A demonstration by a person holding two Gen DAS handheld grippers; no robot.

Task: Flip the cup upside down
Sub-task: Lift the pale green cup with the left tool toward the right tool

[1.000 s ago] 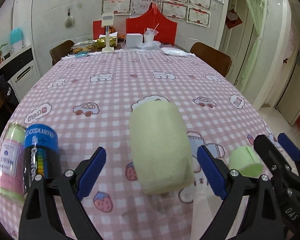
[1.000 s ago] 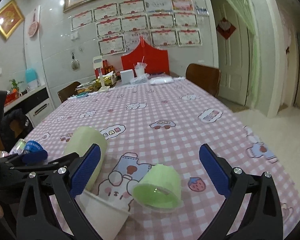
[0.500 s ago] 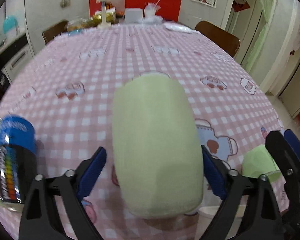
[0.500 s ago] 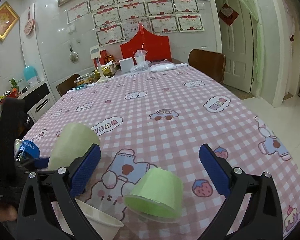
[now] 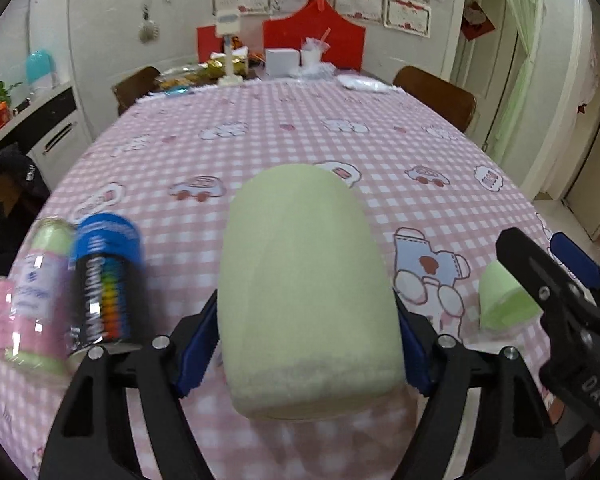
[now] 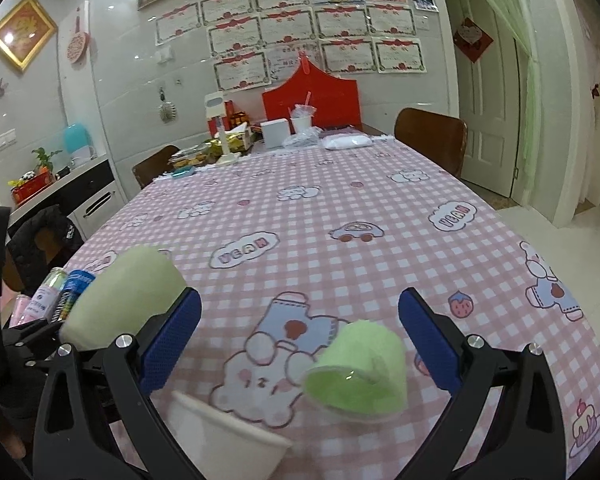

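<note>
Both pads of our left tool (image 5: 306, 344) are now pinching the pale cup (image 5: 306, 300), lifting it; right tool (image 6: 300, 340) is staying spread.

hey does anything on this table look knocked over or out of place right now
Yes. The small green cup is tipped on its side on the tablecloth, mouth toward the right claw. The pale green cup sits between the left claw's fingers.
</note>
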